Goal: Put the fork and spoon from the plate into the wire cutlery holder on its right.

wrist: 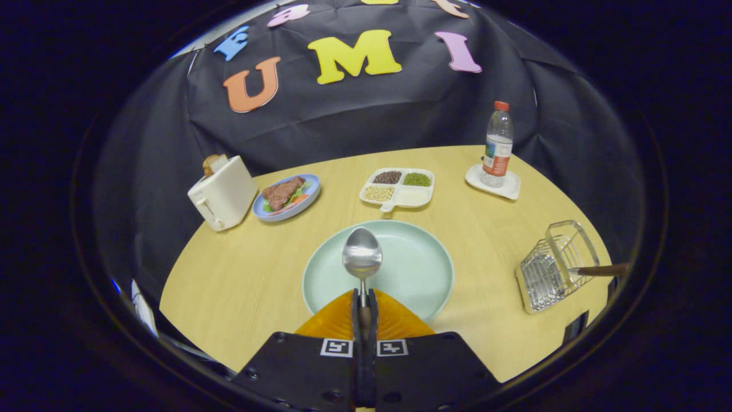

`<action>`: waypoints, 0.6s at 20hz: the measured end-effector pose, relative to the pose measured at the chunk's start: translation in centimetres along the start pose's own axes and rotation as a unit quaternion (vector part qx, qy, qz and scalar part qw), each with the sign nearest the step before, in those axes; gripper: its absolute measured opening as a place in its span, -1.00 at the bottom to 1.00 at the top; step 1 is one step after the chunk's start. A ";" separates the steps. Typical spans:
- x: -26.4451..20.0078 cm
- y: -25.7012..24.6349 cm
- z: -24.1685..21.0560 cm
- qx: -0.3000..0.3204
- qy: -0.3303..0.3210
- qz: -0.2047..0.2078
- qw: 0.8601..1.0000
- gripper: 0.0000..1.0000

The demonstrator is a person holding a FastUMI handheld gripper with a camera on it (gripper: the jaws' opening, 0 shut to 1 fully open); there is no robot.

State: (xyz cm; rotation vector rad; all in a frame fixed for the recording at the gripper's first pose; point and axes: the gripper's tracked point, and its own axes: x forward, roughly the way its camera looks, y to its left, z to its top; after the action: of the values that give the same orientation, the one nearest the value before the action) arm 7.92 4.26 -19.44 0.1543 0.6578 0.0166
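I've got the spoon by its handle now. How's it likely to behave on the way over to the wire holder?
The spoon looks like polished metal, so probably stiff but slick. The gripper is shut on its thin handle only, with the bowl sticking out ahead, so it may pivot or droop. The wire cutlery holder looks light and already holds a brown-handled utensil; it could shift if bumped.

Even overhead light, spoon [362,255] glare, fisheye warp at edges.
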 end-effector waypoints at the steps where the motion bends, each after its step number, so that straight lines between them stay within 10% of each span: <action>1: -0.7 -0.4 0.2 0.001 -0.005 -0.001 1.000 -0.99; 12: -8.0 -7.0 2.9 0.019 -0.066 -0.019 0.997 -0.99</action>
State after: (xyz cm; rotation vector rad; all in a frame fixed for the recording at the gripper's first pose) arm 3.10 -3.58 -13.40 0.1775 0.5292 -0.0427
